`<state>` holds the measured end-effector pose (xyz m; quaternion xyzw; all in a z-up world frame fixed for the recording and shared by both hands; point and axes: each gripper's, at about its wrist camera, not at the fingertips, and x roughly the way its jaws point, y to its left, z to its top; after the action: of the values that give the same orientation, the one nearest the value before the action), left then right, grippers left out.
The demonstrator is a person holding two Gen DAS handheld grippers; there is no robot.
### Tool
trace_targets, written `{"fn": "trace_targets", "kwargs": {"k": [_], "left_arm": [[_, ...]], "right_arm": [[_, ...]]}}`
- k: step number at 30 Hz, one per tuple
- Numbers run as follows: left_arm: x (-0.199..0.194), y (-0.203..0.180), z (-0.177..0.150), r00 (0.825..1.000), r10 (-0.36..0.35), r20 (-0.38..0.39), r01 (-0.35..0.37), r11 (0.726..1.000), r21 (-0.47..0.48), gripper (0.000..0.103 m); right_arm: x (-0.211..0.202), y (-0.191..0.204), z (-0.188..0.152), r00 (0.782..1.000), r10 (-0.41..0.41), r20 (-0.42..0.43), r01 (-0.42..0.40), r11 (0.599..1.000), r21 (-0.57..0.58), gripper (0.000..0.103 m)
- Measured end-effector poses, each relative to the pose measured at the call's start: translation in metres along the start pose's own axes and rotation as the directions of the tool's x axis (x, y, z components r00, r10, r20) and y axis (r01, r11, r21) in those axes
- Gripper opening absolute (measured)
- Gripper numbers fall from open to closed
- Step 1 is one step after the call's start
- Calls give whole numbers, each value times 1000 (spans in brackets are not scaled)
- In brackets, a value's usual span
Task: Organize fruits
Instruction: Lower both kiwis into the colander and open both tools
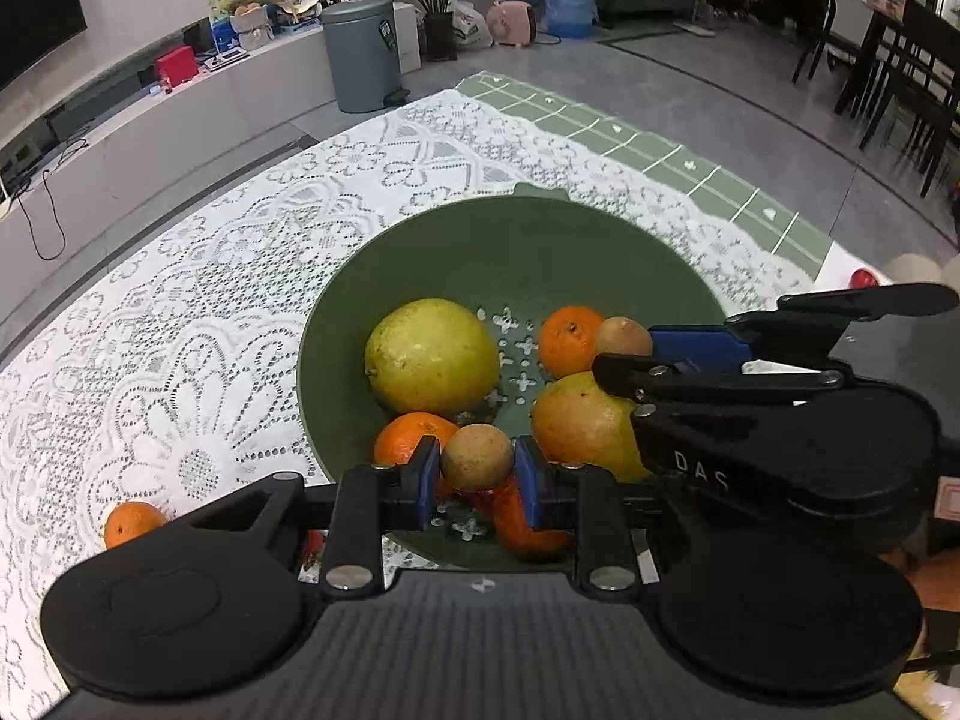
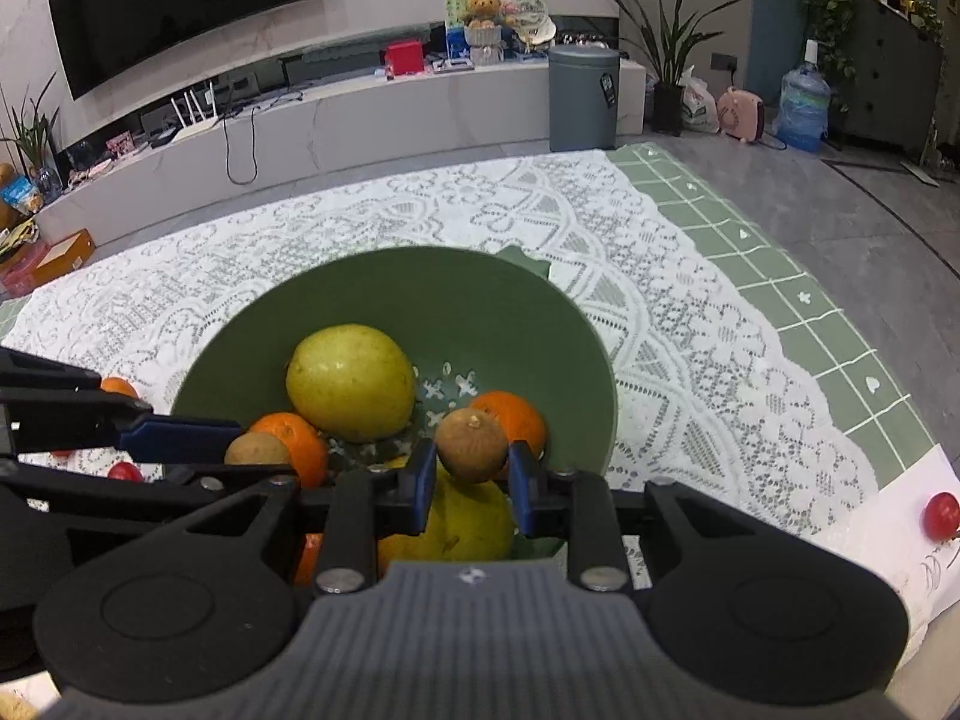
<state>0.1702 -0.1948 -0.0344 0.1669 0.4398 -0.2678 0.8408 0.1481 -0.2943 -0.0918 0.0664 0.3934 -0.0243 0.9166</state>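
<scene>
A green colander bowl point(image 1: 420, 252) sits on the lace cloth. It holds a large yellow-green fruit point(image 1: 432, 355), a second yellow fruit point(image 1: 579, 426) and oranges point(image 1: 567, 339). My left gripper point(image 1: 477, 474) hangs over the bowl's near rim, shut on a small brown kiwi point(image 1: 477, 457). In the right wrist view my right gripper point(image 2: 472, 468) is shut on another brown kiwi point(image 2: 471, 445) above the yellow fruit point(image 2: 474, 525). The left gripper point(image 2: 240, 444) reaches in from the left there with its kiwi point(image 2: 257, 450). The right gripper point(image 1: 624, 354) shows at the bowl's right side.
One orange point(image 1: 129, 522) lies on the white lace tablecloth point(image 1: 210, 300) left of the bowl. A small red fruit point(image 2: 941, 515) rests on white paper point(image 2: 888, 516) at the right, another point(image 2: 125, 471) lies left of the bowl. A green checked cloth point(image 2: 780, 276) edges the table.
</scene>
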Motion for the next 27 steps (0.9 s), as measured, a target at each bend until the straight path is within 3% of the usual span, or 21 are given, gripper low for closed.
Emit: {"fn": "trace_targets", "kwargs": {"k": [13,17,19,27], "left_arm": [[4,8,1,1000,-31,6,31,998,-48,30],[1,10,2,999,-34,7,34,998,-60,30],[1,11,3,999,-33,5,33,997,-63,30],[10,-4,8,998,-55,-10,55,998,10,30]], "right_arm": [[-2,-4,-1,999,29,22,-30,999,31,24],[-9,-11,-1,997,42,67,-47,996,74,36],[-11,-14,-1,994,59,88,-67,994,91,37],[-16,-32,-1,988,77,135,-103,974,200,39]]}}
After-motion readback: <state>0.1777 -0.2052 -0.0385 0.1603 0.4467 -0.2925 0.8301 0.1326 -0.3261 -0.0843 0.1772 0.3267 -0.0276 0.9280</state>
